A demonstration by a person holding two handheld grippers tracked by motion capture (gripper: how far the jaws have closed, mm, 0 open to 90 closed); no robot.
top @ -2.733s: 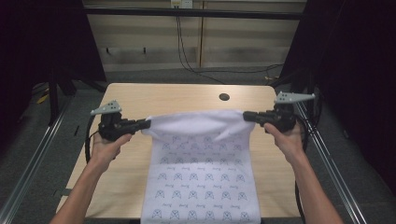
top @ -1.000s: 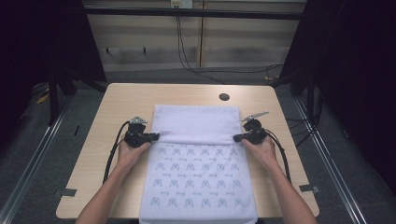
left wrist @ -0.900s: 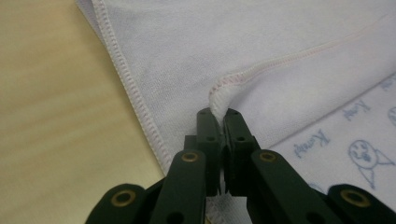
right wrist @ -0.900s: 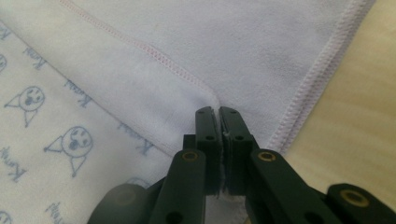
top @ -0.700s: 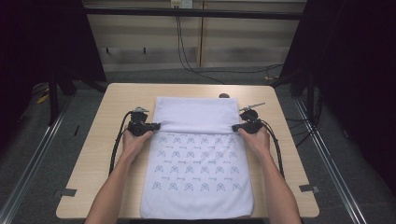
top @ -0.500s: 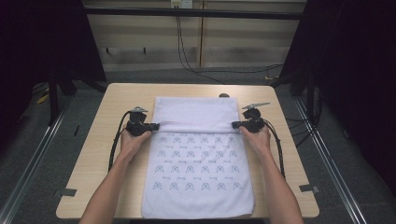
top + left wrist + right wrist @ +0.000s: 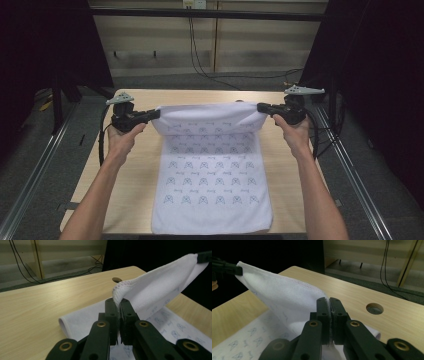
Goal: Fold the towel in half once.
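Stretching a white printed cloth (image 7: 212, 165) above a pale wooden table (image 7: 130, 185).
Left gripper (image 7: 156, 114) and right gripper (image 7: 260, 107) each pinch a far corner, jaws clamped on the hem; the near end lies flat. Blue print is too small to read. Grey floor, cables, dark curtains surround.

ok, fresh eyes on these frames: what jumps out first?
The white patterned cloth, its far edge lifted off the wooden table and stretched taut while the near part lies flat. Each far corner is pinched in a shut tool: the left tool at the left corner, the right tool at the right. A round hole sits in the tabletop near the far edge.
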